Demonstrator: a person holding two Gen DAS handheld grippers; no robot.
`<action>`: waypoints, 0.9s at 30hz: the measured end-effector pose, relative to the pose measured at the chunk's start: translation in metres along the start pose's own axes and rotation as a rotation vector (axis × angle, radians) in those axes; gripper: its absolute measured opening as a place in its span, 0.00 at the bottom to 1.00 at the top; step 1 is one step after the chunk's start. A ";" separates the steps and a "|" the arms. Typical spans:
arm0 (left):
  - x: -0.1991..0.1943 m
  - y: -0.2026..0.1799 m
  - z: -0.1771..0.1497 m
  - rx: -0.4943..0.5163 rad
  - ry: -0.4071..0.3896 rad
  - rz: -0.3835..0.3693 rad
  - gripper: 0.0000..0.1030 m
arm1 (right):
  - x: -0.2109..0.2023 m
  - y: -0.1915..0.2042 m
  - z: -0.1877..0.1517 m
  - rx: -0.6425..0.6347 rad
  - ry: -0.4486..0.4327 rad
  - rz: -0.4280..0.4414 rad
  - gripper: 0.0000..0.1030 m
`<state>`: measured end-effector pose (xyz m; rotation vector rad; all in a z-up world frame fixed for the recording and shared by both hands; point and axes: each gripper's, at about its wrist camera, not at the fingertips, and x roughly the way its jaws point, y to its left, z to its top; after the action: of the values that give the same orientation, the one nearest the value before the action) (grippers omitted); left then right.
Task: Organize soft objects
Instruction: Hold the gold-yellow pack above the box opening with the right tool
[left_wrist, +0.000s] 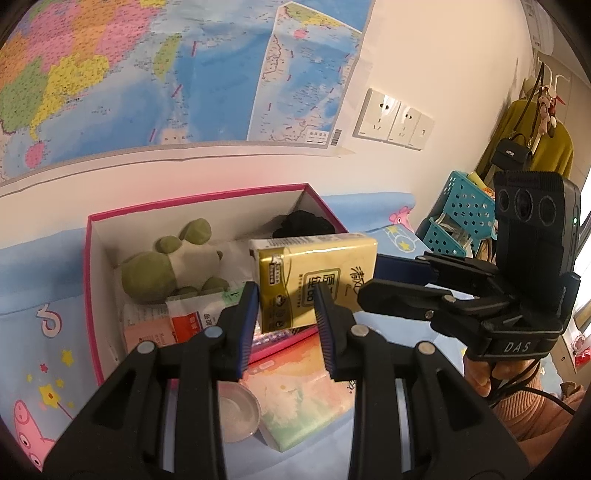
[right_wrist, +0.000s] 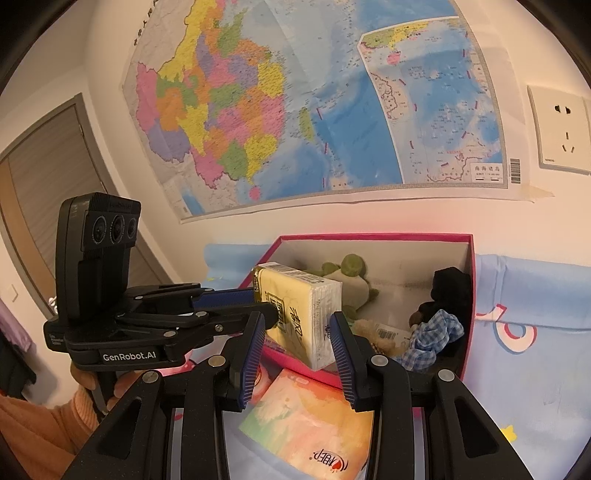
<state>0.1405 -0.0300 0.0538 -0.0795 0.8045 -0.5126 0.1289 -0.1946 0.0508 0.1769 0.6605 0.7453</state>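
1. Yellow-wrapped tissue pack hangs in the air over the near rim of the pink box. We judge it is not yet lowered among the soft things inside.
2. We see the left gripper set narrow with its blue pads against the pack's lower part. The right gripper is just as narrow and pinches the same pack from the other end. Both appear to hold it at once.
3. With two grips on one soft pack, any uneven pull or twist between our hands could crumple the wrapper or tear it.
4. If one gripper lets go early, the pack may swing on the other grip, which covers only a small part of it. It could then slip out and land outside the box.
5. The pack sits tilted over the rim. Coming down too low, it may catch the cardboard edge and tip or shove the box across the blue sheet.
6. Inside, the green plush, black plush and checked cloth leave little free floor. A careless drop could leave the pack perched on them.
7. Falling short, it would land on the pastel pack or the metal dish in front.
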 end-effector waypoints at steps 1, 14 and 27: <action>0.000 0.000 0.000 0.000 0.001 0.001 0.31 | 0.001 0.000 0.000 0.000 0.001 -0.001 0.37; 0.006 0.005 0.003 -0.001 0.012 0.015 0.31 | 0.005 -0.003 0.006 0.001 0.002 -0.003 0.37; 0.015 0.017 0.013 -0.019 0.032 0.028 0.31 | 0.016 -0.005 0.015 0.002 0.000 0.009 0.37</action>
<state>0.1653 -0.0232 0.0486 -0.0778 0.8409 -0.4805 0.1503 -0.1862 0.0526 0.1820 0.6611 0.7532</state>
